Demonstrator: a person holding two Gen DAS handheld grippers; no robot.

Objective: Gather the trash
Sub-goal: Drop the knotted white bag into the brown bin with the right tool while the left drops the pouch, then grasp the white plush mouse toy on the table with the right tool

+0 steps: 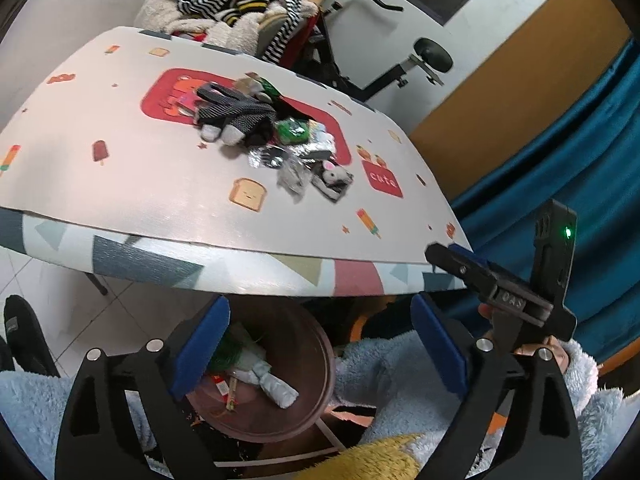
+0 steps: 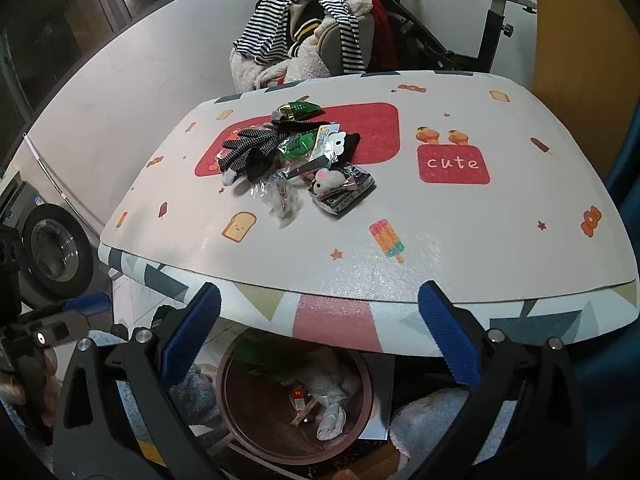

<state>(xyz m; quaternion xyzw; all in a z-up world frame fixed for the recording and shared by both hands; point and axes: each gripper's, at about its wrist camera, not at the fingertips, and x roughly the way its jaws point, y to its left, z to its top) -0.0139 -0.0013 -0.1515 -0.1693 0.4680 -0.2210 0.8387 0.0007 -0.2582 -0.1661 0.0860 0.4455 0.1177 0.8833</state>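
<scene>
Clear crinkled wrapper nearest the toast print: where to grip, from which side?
Pinch the raised, crumpled middle of the clear wrapper, coming down from above on the near table edge side. It lies loose in front of the glove and mouse packet, so that side looks unobstructed.

Both wrist views angled down from near table [image 1: 120, 184] edge; shared: tabletop clutter, bin [image 2: 296, 440] beneath

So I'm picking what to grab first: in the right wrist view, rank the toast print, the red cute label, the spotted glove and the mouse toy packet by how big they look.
Largest to smallest:
1. spotted glove and red cute label, too close to rank
2. mouse toy packet
3. toast print
</scene>
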